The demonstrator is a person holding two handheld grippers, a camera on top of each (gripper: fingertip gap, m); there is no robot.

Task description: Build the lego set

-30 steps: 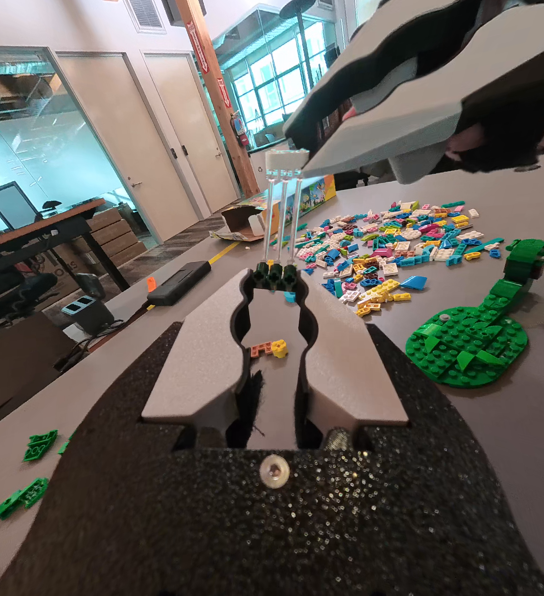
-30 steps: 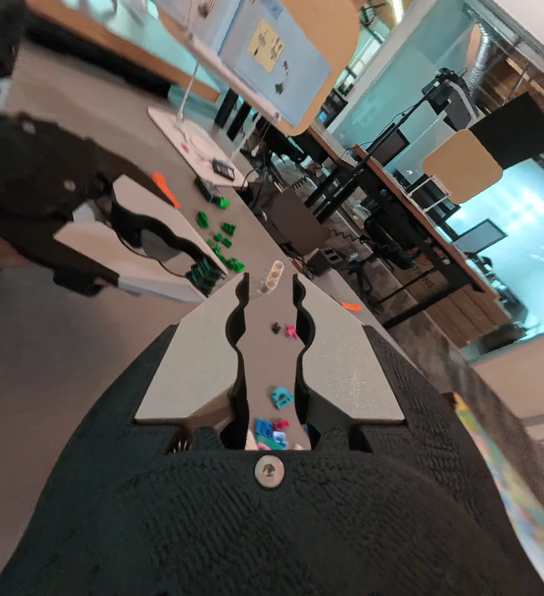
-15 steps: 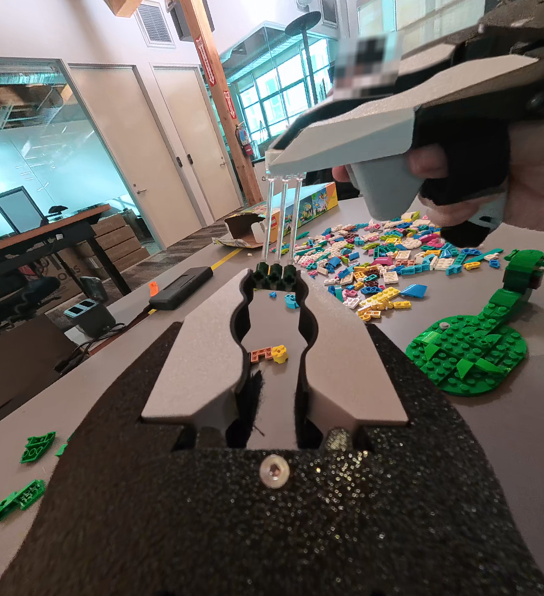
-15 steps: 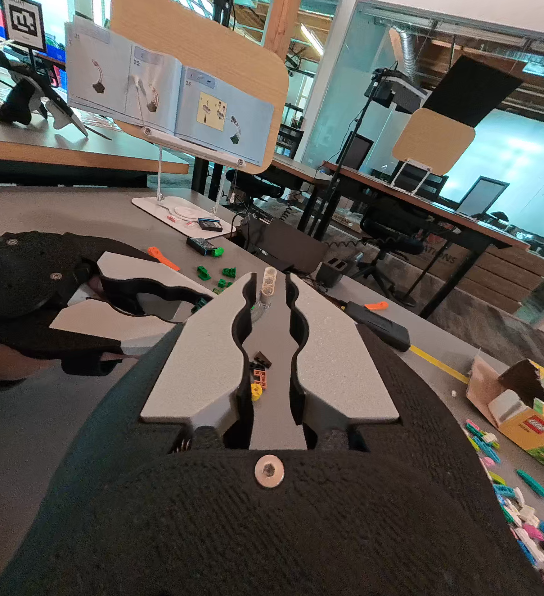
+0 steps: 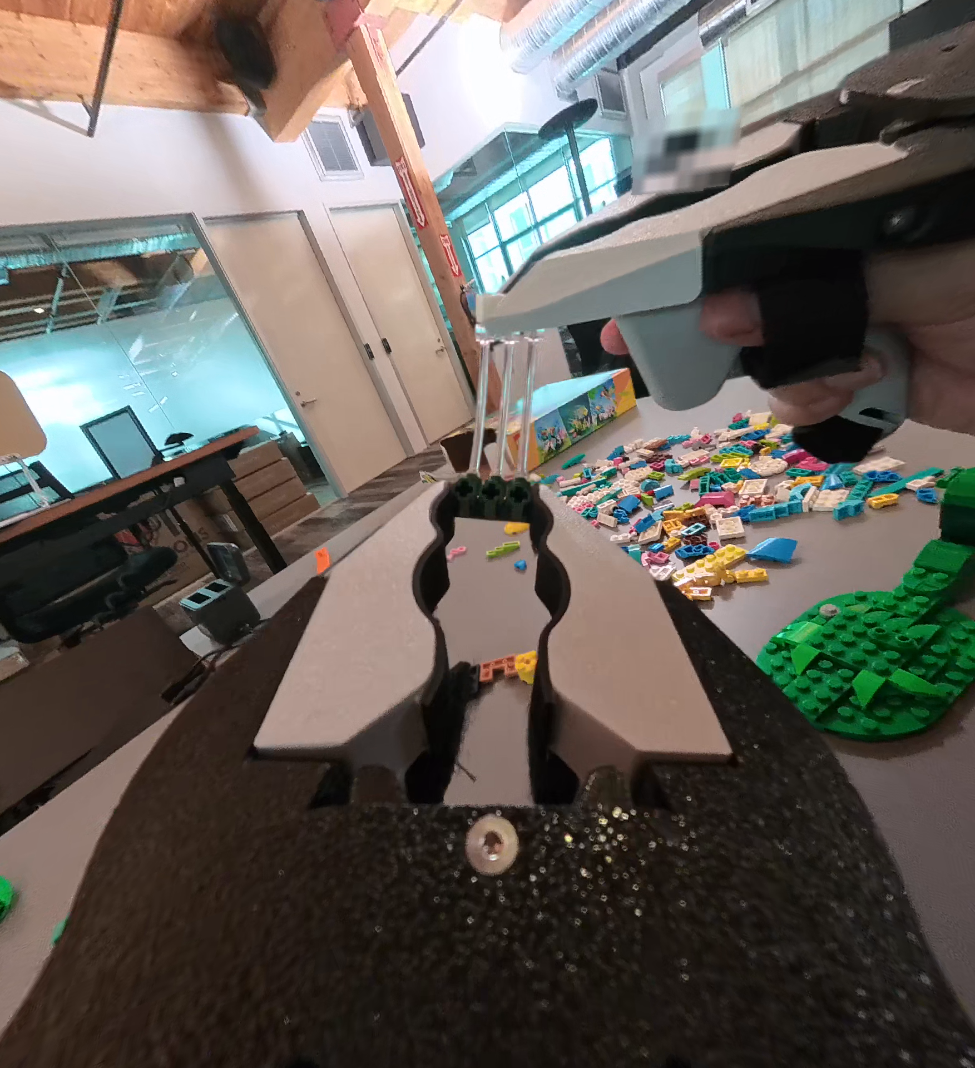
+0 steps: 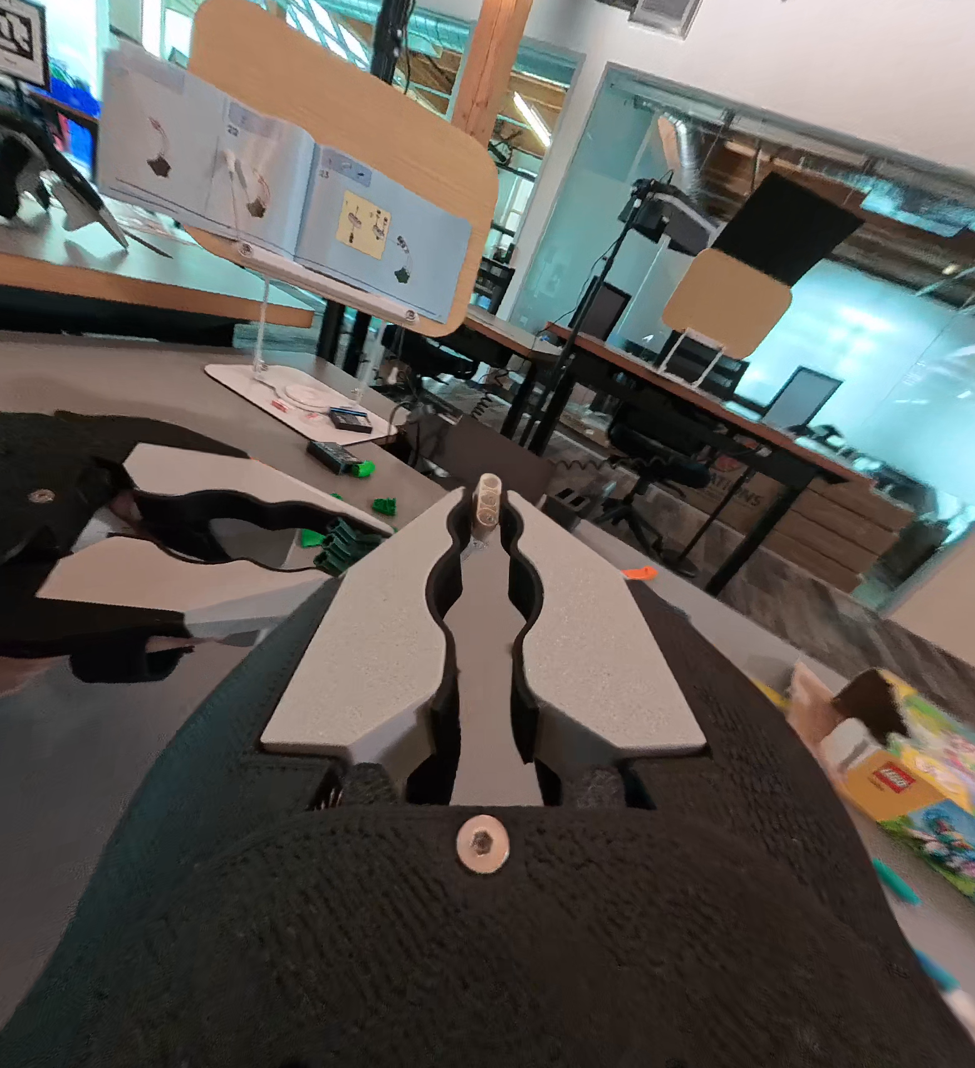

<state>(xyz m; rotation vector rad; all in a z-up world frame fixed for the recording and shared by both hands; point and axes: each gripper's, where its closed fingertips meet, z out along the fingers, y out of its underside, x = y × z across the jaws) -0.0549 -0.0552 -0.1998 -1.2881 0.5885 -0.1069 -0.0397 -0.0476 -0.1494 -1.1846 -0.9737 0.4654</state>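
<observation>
Left claw (image 5: 490, 501): pinching dark green three-hole brick (image 5: 490, 494).
Right claw (image 6: 488, 508): clamping white beam (image 6: 486, 500).
Room: grey counter (image 5: 907, 809) far-left edge near.
Change: both raised.

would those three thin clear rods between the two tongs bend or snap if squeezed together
The three thin clear rods look slender, so probably springy and likely to bow. Held only at the dark green base piece and white top piece, they might pop loose.
</observation>
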